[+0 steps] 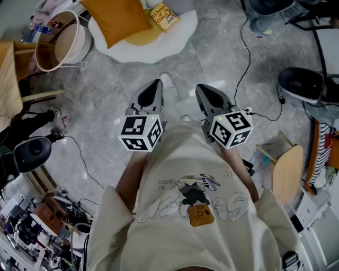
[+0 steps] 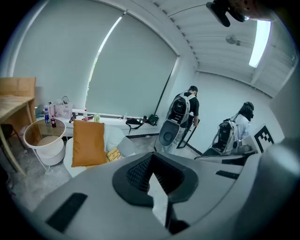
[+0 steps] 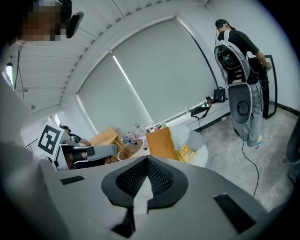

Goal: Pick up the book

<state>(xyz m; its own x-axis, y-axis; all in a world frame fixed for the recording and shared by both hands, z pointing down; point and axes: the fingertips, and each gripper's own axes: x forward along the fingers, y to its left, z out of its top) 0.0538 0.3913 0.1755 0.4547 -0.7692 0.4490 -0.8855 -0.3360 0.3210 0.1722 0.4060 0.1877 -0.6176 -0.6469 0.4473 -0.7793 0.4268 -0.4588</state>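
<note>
Grey floor tiles separate the person from the white seat (image 1: 180, 34), with the book (image 1: 164, 17) at its right edge. Left gripper (image 1: 155, 84) and right gripper (image 1: 204, 90) are clenched and empty. This looks like the approach step; next, step closer and open the jaws.

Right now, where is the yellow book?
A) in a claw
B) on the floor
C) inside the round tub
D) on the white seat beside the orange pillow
D: the yellow book lies on the white seat, beside the orange pillow.

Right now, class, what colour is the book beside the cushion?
The book is yellow, seen best in the head view.
</note>
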